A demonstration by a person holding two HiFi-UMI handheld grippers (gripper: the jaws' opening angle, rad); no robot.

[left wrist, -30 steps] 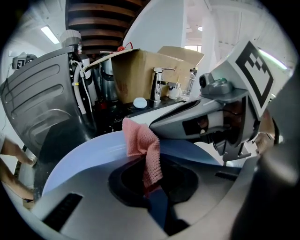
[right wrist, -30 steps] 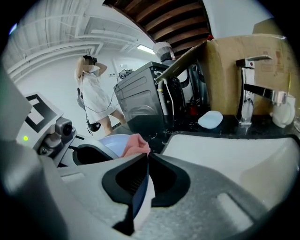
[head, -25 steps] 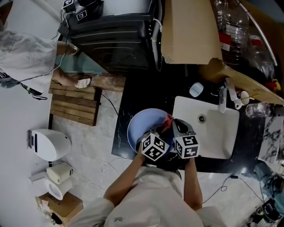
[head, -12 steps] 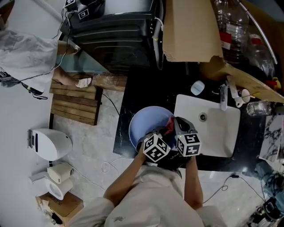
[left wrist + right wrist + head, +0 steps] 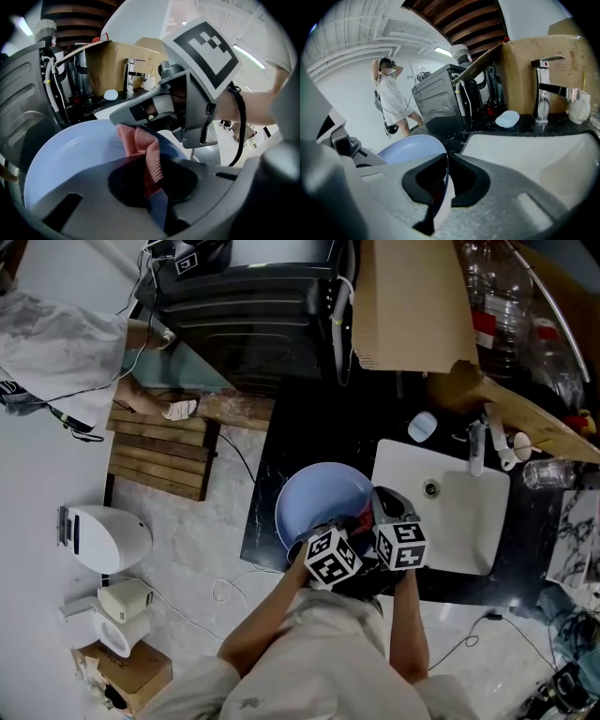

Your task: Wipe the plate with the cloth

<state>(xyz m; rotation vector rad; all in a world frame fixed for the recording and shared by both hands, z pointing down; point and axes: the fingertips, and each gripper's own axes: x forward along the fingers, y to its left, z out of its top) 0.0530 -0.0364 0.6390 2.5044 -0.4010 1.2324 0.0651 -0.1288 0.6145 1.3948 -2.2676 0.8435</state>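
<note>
A pale blue plate (image 5: 314, 493) is seen over the black countertop (image 5: 295, 423), just to the left of the white sink (image 5: 464, 545). Whether it rests on the counter or is held clear of it cannot be told from the head view.

The right gripper (image 5: 443, 190) is shown with its jaws pressed together on the plate's rim – a thin blue-white edge runs straight down between the two dark pads. In the head view this gripper is seen at the plate's right side, next to the sink.

The left gripper (image 5: 152, 190) is closed on a pink cloth (image 5: 140, 143). The cloth is pinched between the jaws, and its free, folded end is laid against the plate's inner surface, close under the right gripper's fingers. A strip of blue is also seen between the left jaws below the cloth; whether that is the plate's rim cannot be told. The two marker cubes are held side by side, near each other, at the plate's near edge.

Behind the sink a chrome tap (image 5: 543, 91) is mounted, and a pale blue oval object (image 5: 507, 118) lies on the counter beside it. A cardboard box (image 5: 408, 296) stands behind the counter, a dark machine (image 5: 248, 310) to its left. A person in white (image 5: 391, 96) stands well apart, arms raised – near a wooden pallet (image 5: 159, 460) on the floor.
</note>
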